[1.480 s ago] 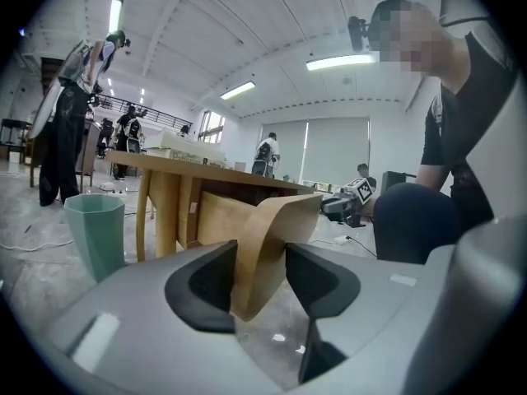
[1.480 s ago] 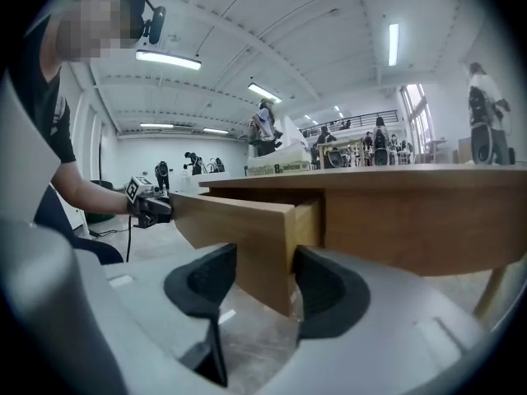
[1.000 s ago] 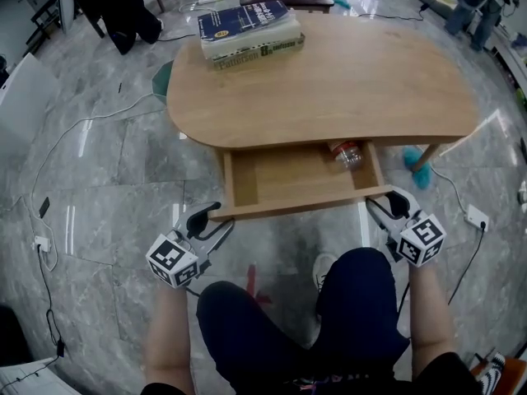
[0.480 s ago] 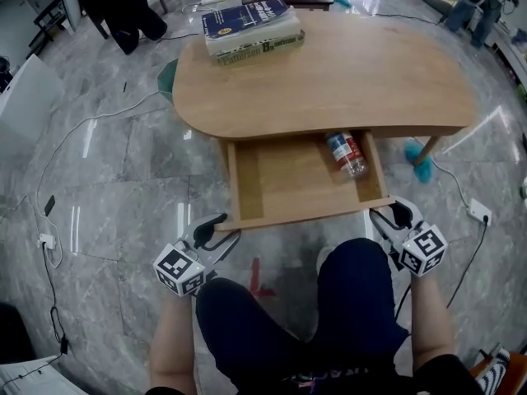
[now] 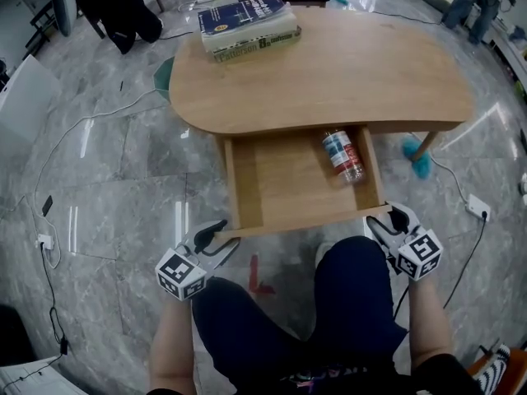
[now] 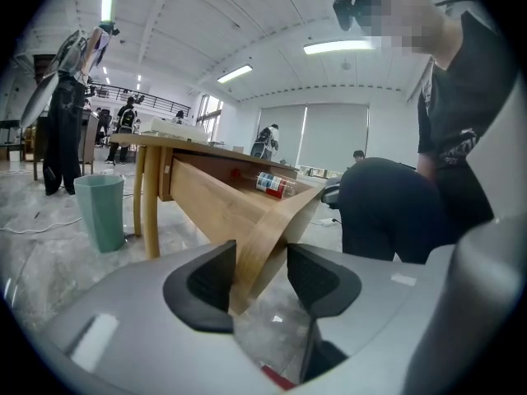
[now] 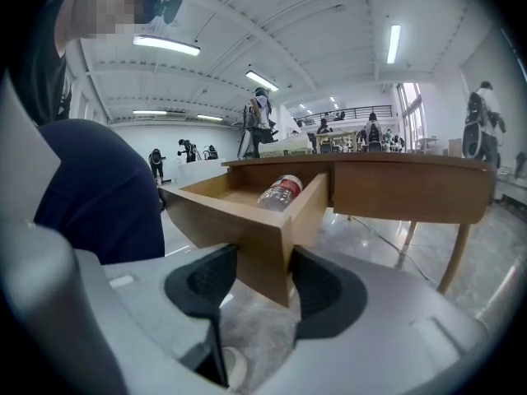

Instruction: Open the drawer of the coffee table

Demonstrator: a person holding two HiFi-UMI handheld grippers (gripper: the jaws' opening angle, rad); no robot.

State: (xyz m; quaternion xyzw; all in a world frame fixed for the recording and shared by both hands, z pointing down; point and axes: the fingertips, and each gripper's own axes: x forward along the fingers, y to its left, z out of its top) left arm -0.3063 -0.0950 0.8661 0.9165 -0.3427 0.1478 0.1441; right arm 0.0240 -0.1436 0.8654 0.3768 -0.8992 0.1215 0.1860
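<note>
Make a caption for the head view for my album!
The left gripper and right gripper hold the front corners of the open drawer; a bottle lies inside, books sit on the coffee table.

My head camera looks steeply down from above onto the coffee table, the open drawer and my knees. The camera on the left gripper sits low and close, facing along the drawer's left front corner. The one on the right gripper faces its right corner. All three views share the drawer and the bottle in it.
</note>
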